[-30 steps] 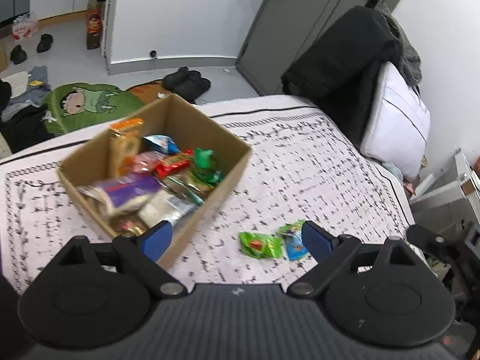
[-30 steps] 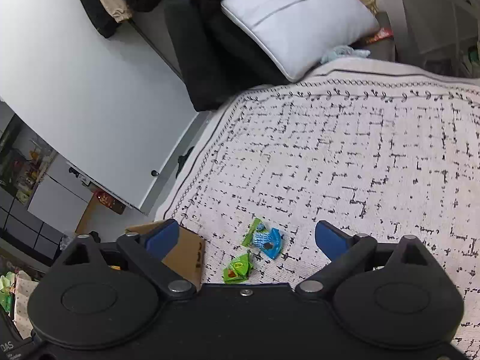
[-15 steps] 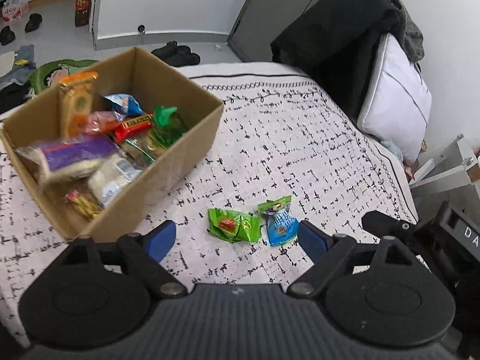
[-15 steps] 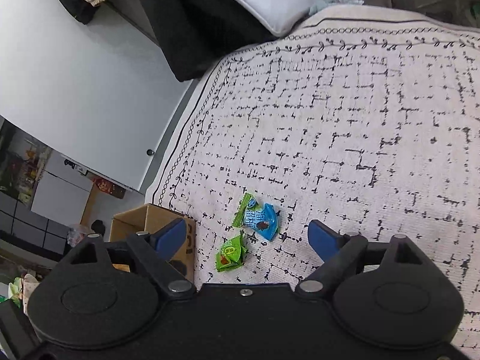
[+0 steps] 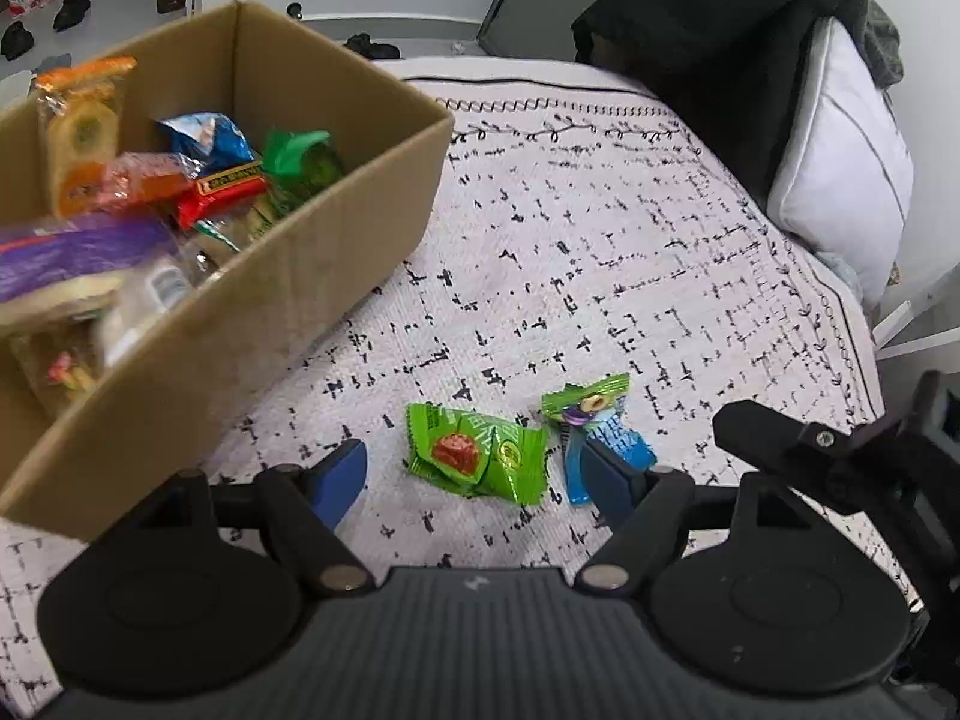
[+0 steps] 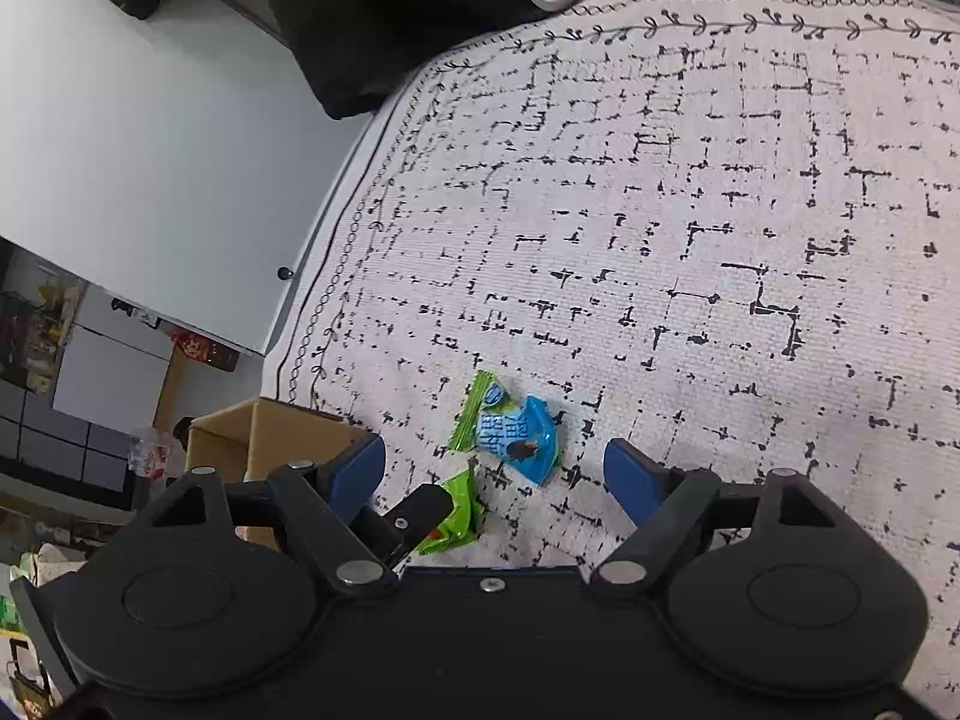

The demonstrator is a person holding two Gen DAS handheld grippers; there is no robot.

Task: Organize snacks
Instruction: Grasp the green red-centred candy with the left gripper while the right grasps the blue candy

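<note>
**Green and blue packets loose on the bed, both grippers over them**

Green foil packet (image 5: 477,455) lies flat on the patterned bedspread (image 5: 600,252), a red fruit printed on its face. Just beside it, touching or nearly so, lies a blue packet (image 5: 606,438) with a green end. Both sit near the cardboard box (image 5: 312,276), which stands on the same bedspread and is already crowded with snacks: an orange biscuit pack, a red bar, a blue bag, a green pouch, a purple pack.

Left gripper (image 5: 474,477) points steeply down with the green packet between its blue pads; jaws apart, have just been closing, pads not pressing the foil. Its right pad overlaps the blue packet's edge in the left wrist view; contact cannot be told.

Right gripper (image 6: 495,471) points down at the blue packet (image 6: 516,435), which lies just ahead of its spread pads; jaws apart, have just been closing, nothing clamped. The green packet (image 6: 456,516) shows at its lower left, partly behind a finger of the other gripper.

White pillow (image 5: 840,180) and dark clothing at the head of the bed.
</note>
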